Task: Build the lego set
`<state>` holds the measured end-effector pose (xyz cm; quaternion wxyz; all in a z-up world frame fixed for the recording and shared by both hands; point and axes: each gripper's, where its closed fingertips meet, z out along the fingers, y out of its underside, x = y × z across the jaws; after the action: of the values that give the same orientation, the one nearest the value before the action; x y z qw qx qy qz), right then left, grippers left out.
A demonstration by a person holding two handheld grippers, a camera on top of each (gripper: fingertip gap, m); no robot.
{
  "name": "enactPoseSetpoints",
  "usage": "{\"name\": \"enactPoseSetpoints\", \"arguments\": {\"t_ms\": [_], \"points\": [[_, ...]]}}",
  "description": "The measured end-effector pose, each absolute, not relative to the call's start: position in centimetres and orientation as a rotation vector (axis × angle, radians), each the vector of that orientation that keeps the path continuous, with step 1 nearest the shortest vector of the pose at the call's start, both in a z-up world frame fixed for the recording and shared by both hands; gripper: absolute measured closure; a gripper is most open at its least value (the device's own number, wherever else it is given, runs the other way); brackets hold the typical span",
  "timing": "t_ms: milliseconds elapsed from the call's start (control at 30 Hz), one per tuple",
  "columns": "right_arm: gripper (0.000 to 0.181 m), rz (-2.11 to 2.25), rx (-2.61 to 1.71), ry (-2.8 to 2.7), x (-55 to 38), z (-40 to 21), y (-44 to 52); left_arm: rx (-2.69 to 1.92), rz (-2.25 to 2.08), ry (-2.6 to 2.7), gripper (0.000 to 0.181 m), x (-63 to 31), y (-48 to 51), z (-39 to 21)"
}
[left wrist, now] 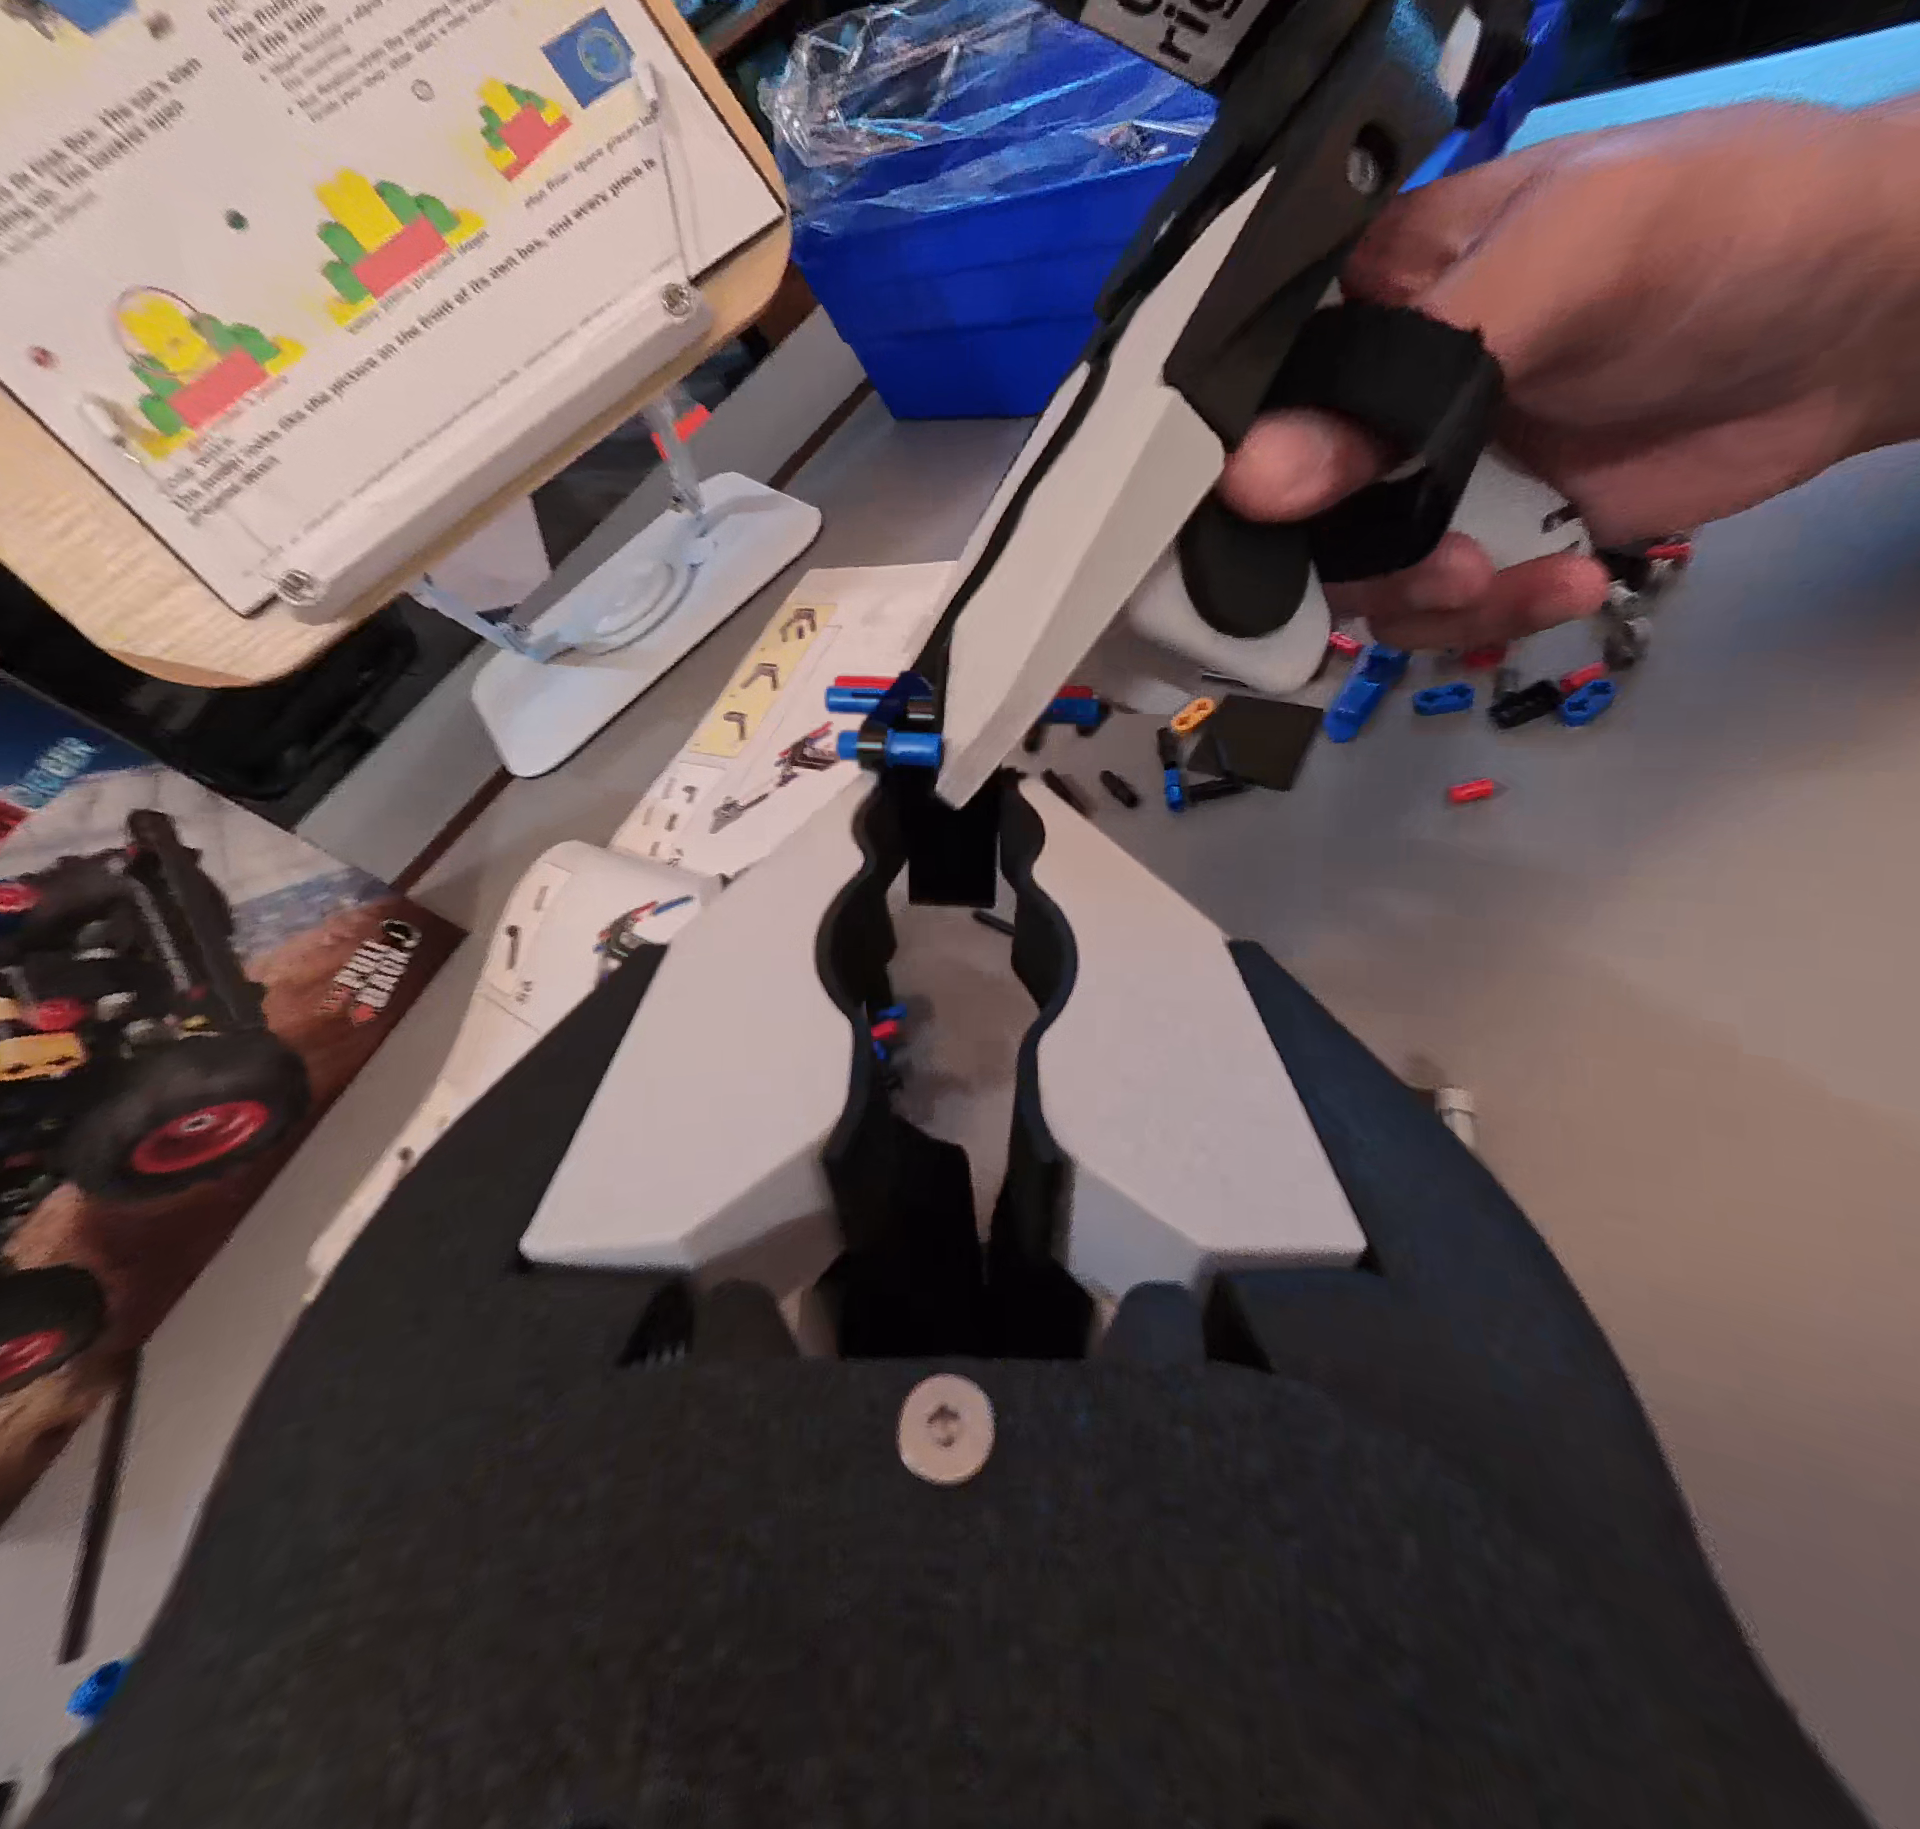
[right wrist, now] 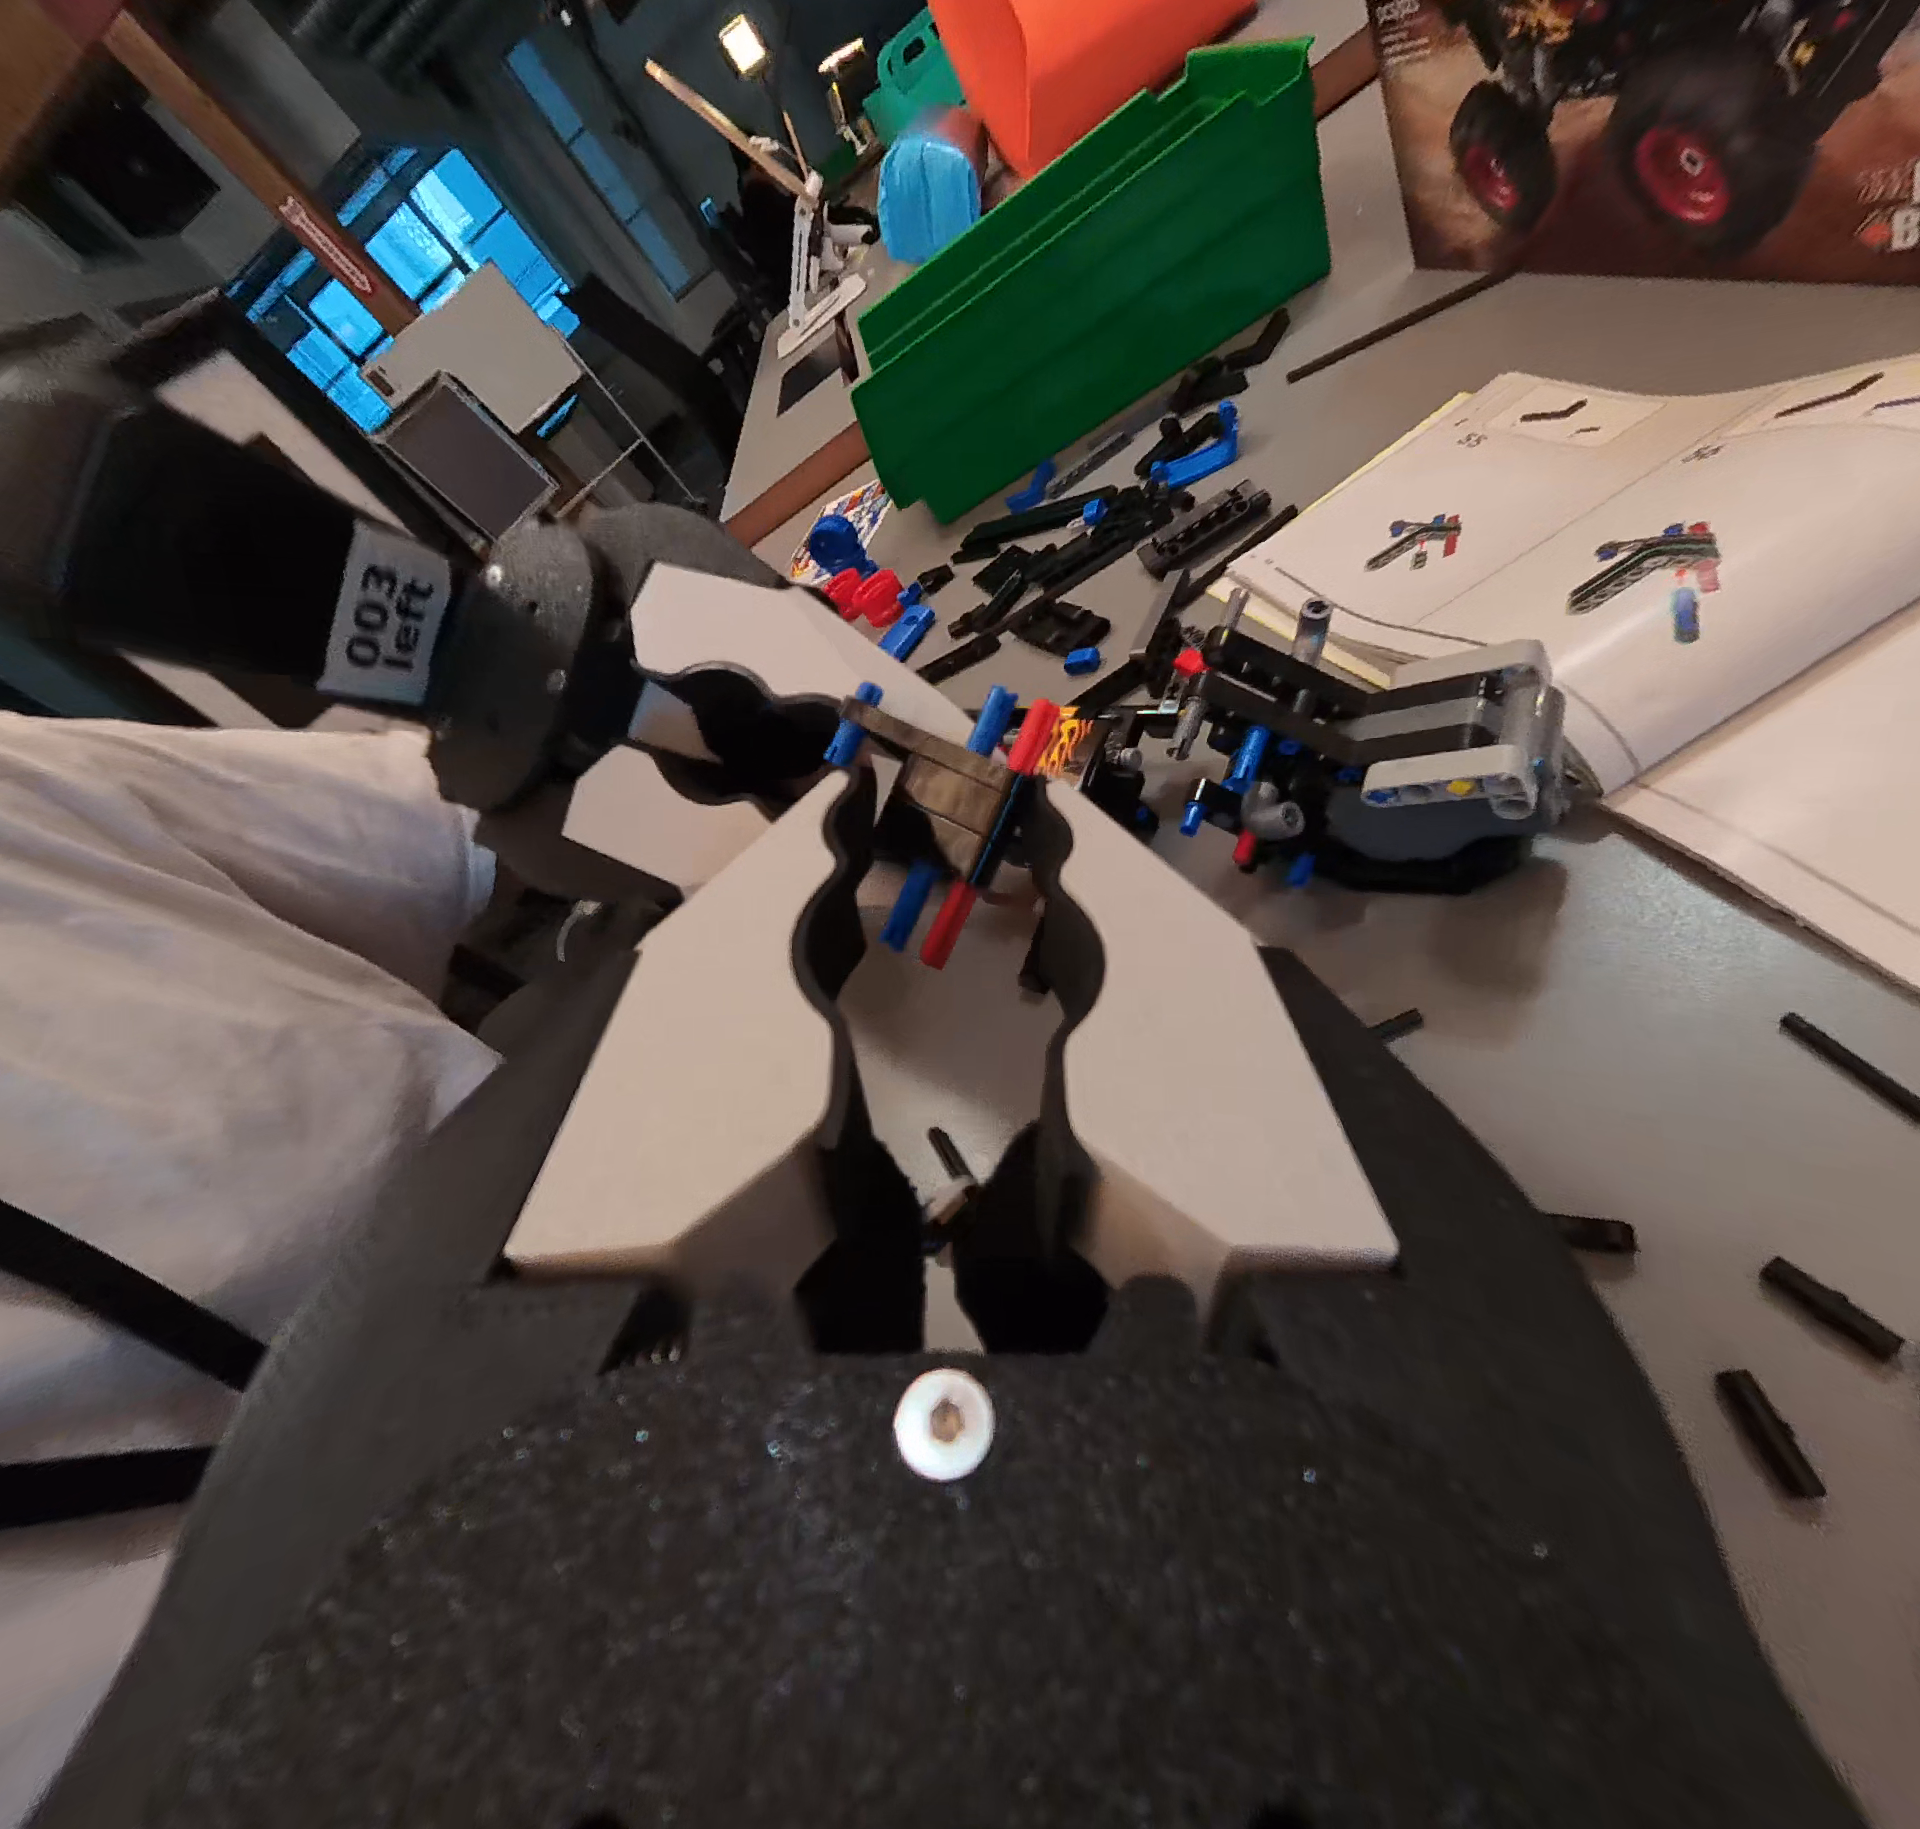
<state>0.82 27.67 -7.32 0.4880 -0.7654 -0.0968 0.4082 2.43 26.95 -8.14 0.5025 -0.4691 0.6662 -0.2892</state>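
The small black subassembly point(right wrist: 940, 792), studded with blue and red pins, hangs above the tabletop point(right wrist: 1558, 1000), pinched at opposite ends by both claws. The left claw point(right wrist: 831, 730) clamps its far-left end; the right claw point(right wrist: 945, 823) closes on the near end, long axis running between them.

Left gripper point(left wrist: 940, 844) and right gripper point(right wrist: 951, 823) meeting tip to tip above the table, both clamped; bare right hand point(left wrist: 1621, 366) wrapped round its handle.
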Motion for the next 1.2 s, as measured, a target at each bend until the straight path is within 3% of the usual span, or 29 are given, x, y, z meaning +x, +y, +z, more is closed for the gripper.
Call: {"name": "enactPoseSetpoints", "arguments": {"t_ms": [167,300,433,533,800,1200], "points": [[0.155,1.295,-1.815,-0.021,1.7,-6.7,27.6,-1.063,-0.621,1.608,0.159,2.2,27.2,-8.5],[0.155,1.355,-1.834,-0.028,1.6,-7.1,27.3,-1.042,-0.64,1.61,0.165,2.5,26.9,-8.3],[0.152,1.245,-1.743,-0.117,1.8,-5.4,27.4,-1.117,-0.799,1.538,0.166,2.6,27.0,-6.9],[0.133,1.087,-1.607,-0.221,2.5,-2.8,27.1,-1.208,-1.088,1.446,0.166,2.2,27.1,-5.2],[0.133,0.786,-1.608,-0.341,1.2,-3.2,27.5,-1.368,-1.358,1.185,0.166,1.8,29.0,-3.9],[0.161,0.845,-1.562,-0.098,1.8,-3.4,28.1,-1.198,-0.948,1.226,0.166,3.0,27.0,-4.5]]}}
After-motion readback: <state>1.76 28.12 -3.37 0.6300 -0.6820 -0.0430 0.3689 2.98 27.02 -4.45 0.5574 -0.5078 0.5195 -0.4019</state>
